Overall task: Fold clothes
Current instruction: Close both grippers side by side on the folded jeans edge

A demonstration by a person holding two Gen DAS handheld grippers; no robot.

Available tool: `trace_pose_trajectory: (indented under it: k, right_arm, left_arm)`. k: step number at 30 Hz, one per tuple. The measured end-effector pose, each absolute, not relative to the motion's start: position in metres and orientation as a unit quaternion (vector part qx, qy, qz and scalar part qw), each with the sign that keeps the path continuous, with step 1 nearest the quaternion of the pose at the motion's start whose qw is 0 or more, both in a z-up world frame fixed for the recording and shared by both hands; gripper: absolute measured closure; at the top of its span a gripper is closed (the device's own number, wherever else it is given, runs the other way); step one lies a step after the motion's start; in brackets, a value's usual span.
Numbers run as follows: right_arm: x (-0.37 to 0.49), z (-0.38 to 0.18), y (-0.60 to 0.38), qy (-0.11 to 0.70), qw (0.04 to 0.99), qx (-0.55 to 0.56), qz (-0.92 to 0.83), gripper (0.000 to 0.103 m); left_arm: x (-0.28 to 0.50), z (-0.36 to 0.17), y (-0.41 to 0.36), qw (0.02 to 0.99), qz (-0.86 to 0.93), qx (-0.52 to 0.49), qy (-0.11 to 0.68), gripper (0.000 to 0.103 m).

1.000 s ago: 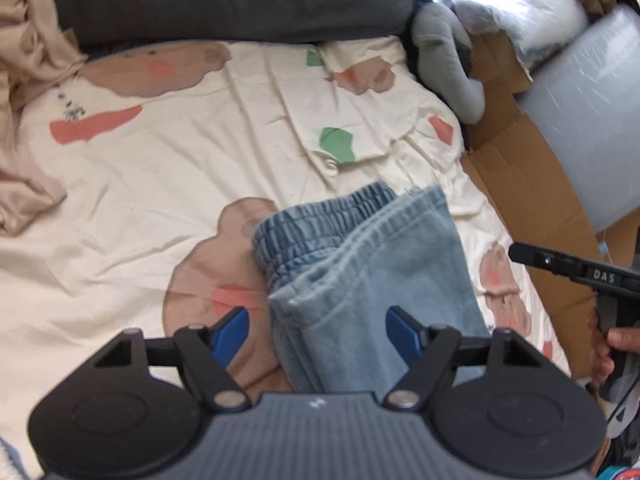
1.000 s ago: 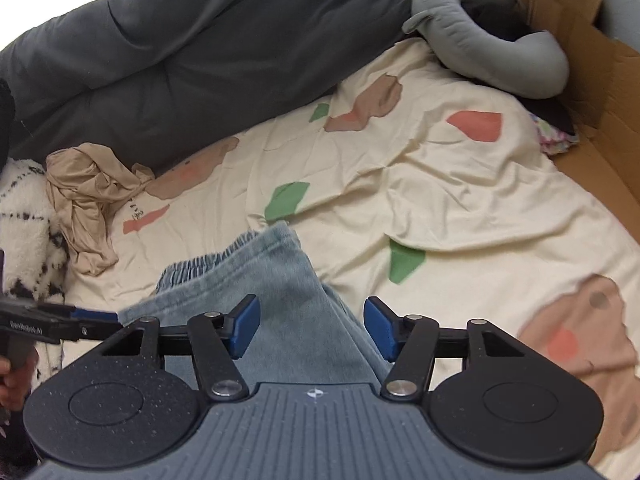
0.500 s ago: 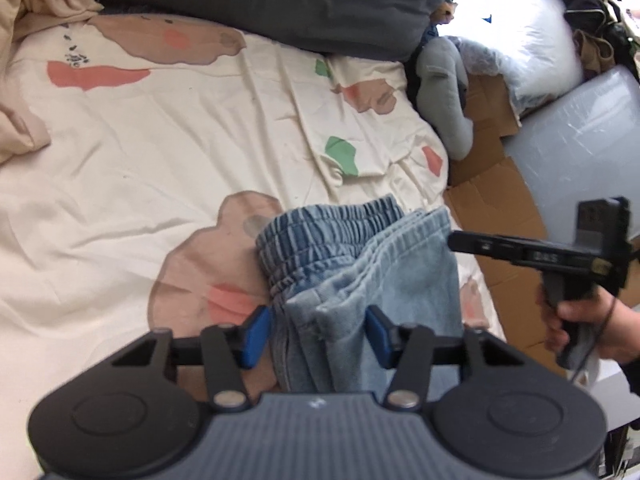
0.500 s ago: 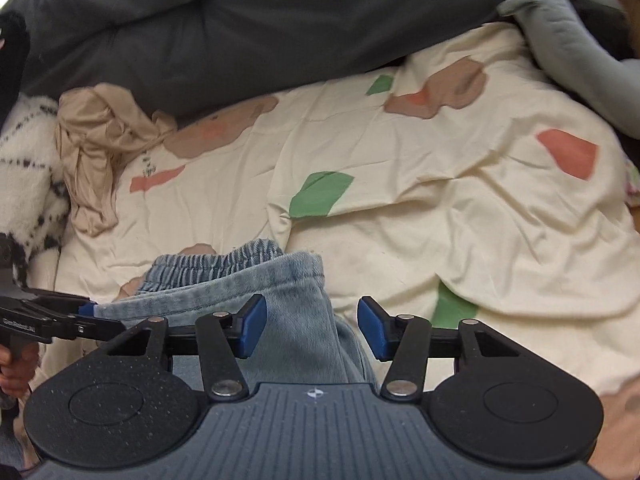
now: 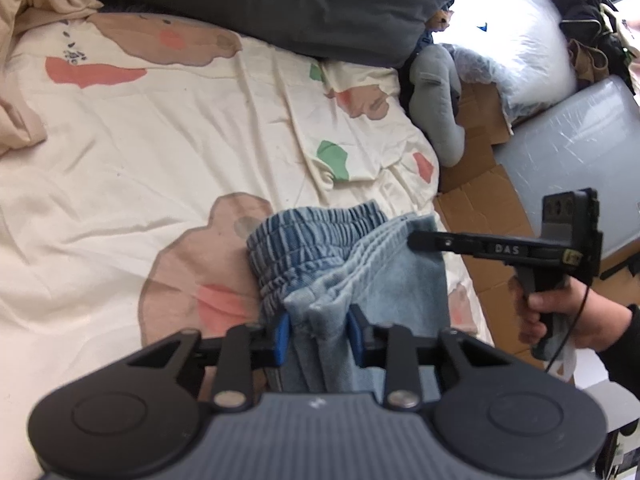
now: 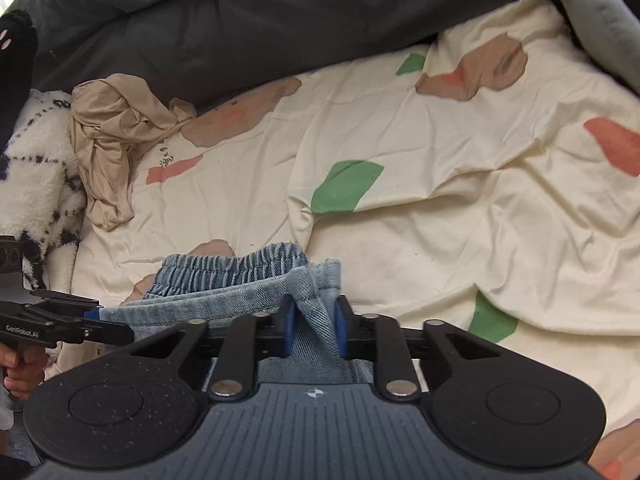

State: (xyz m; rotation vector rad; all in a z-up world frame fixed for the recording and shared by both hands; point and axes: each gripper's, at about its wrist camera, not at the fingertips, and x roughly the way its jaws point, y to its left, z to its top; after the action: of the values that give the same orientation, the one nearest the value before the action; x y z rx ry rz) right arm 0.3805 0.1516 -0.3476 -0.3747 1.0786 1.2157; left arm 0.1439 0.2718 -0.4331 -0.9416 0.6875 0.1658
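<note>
Light blue denim shorts (image 5: 384, 276) with an elastic waistband lie folded on the cream patterned sheet (image 5: 160, 152). My left gripper (image 5: 320, 336) is shut on a bunched near edge of the shorts. My right gripper (image 6: 314, 330) is shut on the shorts' (image 6: 240, 280) right corner. In the left wrist view the right gripper (image 5: 416, 240) reaches in from the right, its tips at the shorts' far corner. In the right wrist view the left gripper (image 6: 104, 330) reaches in from the left at the shorts' edge.
A crumpled beige garment (image 6: 116, 148) lies at the back left by a dark grey duvet (image 6: 280, 20). A white fuzzy blanket (image 6: 32, 184) is at the left. A grey plush (image 5: 436, 100), cardboard (image 5: 480, 208) and a grey bin (image 5: 580, 152) stand off the bed's right side.
Both grippers have closed on the shorts; a second ago both were open around them. Both have also moved slightly forward and lifted the edges into bunches.
</note>
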Motion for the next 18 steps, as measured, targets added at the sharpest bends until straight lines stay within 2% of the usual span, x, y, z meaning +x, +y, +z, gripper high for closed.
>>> trace_pose_trajectory:
  k: [5, 18]
  right_arm:
    - [0.370, -0.328, 0.143, 0.454, 0.685, -0.175, 0.542, 0.091]
    - [0.378, -0.301, 0.125, 0.433, 0.725, -0.162, 0.511, 0.092]
  left_arm:
    - [0.143, -0.418, 0.267, 0.840, 0.080, -0.430, 0.322, 0.082]
    - [0.176, -0.392, 0.269, 0.852, 0.061, -0.405, 0.325, 0.083]
